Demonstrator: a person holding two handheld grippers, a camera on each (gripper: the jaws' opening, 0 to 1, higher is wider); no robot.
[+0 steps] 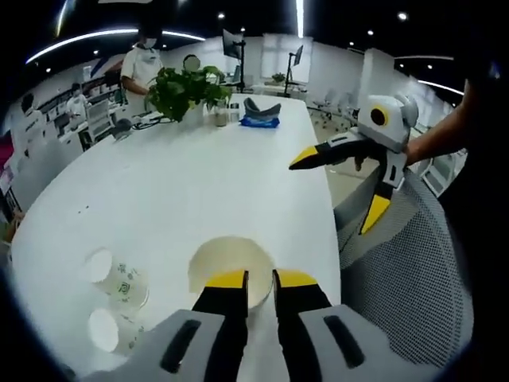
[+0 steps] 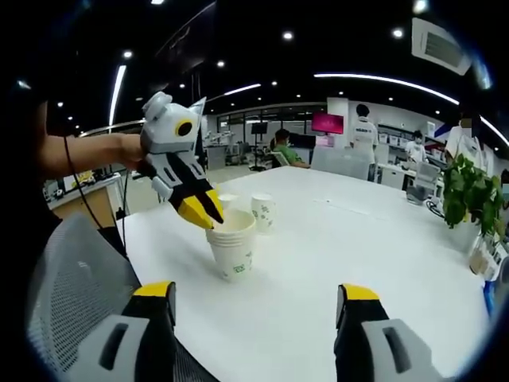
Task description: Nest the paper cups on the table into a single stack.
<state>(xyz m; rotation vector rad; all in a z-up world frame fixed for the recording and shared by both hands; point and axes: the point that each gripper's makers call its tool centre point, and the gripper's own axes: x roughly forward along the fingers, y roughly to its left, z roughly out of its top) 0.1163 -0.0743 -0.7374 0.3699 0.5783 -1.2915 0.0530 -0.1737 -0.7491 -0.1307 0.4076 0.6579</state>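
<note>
Left gripper view: my left gripper [image 1: 260, 278] pinches the cup's [image 1: 231, 267] rim near the table's [image 1: 183, 183] edge; two cups [image 1: 111, 274] stand left. Right gripper view: my right gripper [image 2: 256, 293] gapes wide, apart from the cup [image 2: 234, 248].

No legible text or labels
</note>
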